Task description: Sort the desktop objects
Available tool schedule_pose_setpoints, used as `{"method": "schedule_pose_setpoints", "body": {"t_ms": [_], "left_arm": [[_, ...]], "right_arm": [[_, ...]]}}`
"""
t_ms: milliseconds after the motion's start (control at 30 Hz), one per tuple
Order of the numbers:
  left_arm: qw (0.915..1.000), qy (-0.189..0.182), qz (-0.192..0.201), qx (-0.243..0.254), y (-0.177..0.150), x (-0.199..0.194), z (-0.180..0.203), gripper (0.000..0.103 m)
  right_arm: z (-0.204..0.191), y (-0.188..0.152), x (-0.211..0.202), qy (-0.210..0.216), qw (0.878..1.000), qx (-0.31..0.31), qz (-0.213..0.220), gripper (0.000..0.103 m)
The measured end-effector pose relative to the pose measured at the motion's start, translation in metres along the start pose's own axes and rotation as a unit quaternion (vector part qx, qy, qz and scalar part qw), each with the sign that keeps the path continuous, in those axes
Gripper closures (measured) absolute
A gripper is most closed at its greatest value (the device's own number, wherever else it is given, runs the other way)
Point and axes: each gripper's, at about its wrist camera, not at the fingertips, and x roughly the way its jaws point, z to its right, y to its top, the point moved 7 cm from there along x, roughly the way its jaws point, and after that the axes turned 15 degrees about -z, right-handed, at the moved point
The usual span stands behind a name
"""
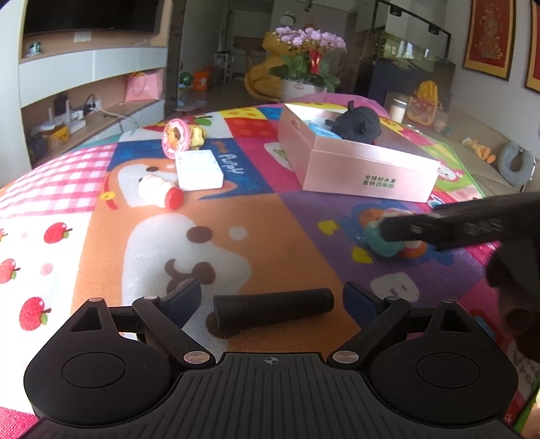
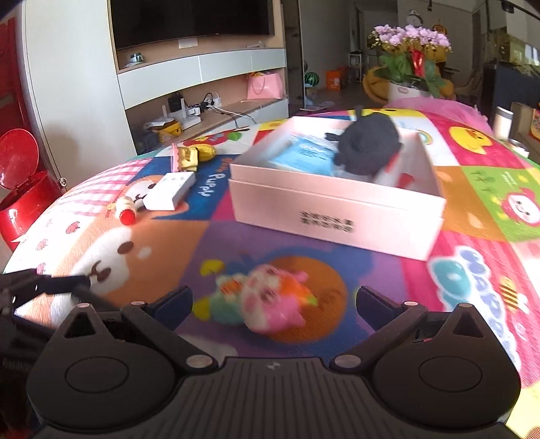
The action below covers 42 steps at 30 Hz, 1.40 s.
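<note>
A wall-mounted television [image 2: 192, 20] hangs at eleven o'clock above white shelving [image 2: 202, 67]; potted purple orchids [image 2: 411, 37] stand at one o'clock.

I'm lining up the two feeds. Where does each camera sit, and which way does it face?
Left wrist: on the left gripper, facing down the play mat at a black cylinder; the right gripper crosses at right.
Right wrist: on the right gripper, over a plush toy.
Shared: pink box, plush toy, white box.

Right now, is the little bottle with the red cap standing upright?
No, the bottle lies on its side on the mat, beside the white box.
</note>
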Motion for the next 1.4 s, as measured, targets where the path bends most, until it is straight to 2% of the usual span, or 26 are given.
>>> {"method": "schedule_pose_setpoints", "body": {"t_ms": [100, 167, 200, 233, 433, 567, 633, 700, 800, 933, 1033, 1133, 1300, 1400], "left_arm": [[1.0000, 0.001, -0.003, 0.001, -0.006, -0.004, 0.002, 0.007], [1.0000, 0.003, -0.005, 0.000, -0.011, -0.008, 0.003, 0.007], [1.0000, 0.004, -0.006, 0.000, -0.013, -0.009, 0.004, 0.007], [1.0000, 0.004, -0.007, 0.000, -0.014, -0.010, 0.005, 0.007], [0.9998, 0.013, -0.016, -0.007, -0.011, -0.006, 0.014, 0.007], [0.9993, 0.033, -0.017, -0.003, -0.007, 0.000, 0.020, 0.008], [0.9987, 0.049, -0.015, 0.003, -0.006, 0.002, 0.022, 0.012], [0.9978, 0.064, -0.013, 0.010, -0.004, 0.004, 0.023, 0.023], [0.9971, 0.073, -0.014, 0.018, -0.002, 0.005, 0.025, 0.023], [0.9974, 0.060, -0.016, 0.036, -0.005, -0.002, 0.035, 0.023], [0.9975, 0.040, -0.003, 0.058, 0.000, -0.018, 0.053, 0.023], [0.9959, 0.024, 0.034, 0.080, 0.027, -0.037, 0.069, 0.023], [0.9884, 0.001, 0.117, 0.097, 0.110, -0.061, 0.089, 0.023], [0.9802, 0.000, 0.162, 0.114, 0.157, -0.060, 0.102, 0.023]], "right_arm": [[-0.004, 0.003, 0.010, 0.000, 1.000, 0.001, -0.017, 0.002], [-0.006, 0.001, 0.013, -0.010, 1.000, -0.007, -0.028, 0.013], [-0.006, -0.002, 0.013, -0.015, 0.999, -0.012, -0.035, 0.026], [-0.005, -0.004, 0.012, -0.020, 0.999, -0.013, -0.039, 0.029], [0.007, -0.019, -0.016, -0.030, 0.999, -0.014, -0.034, 0.031], [0.015, -0.036, -0.034, -0.030, 0.999, -0.008, -0.037, 0.031], [0.018, -0.046, -0.040, -0.031, 0.999, -0.009, -0.041, 0.031], [0.020, -0.054, -0.046, -0.029, 0.999, -0.009, -0.042, 0.031], [0.025, -0.064, -0.056, -0.031, 0.999, -0.004, -0.037, 0.031], [0.034, -0.068, -0.072, -0.038, 0.999, 0.008, -0.019, 0.031], [0.043, -0.064, -0.095, -0.049, 0.999, 0.012, 0.012, 0.032], [0.058, -0.046, -0.124, -0.065, 0.996, 0.025, 0.061, 0.032], [0.082, 0.016, -0.174, -0.087, 0.983, 0.044, 0.153, 0.032], [0.094, 0.058, -0.186, -0.069, 0.979, 0.059, 0.183, 0.032]]}}
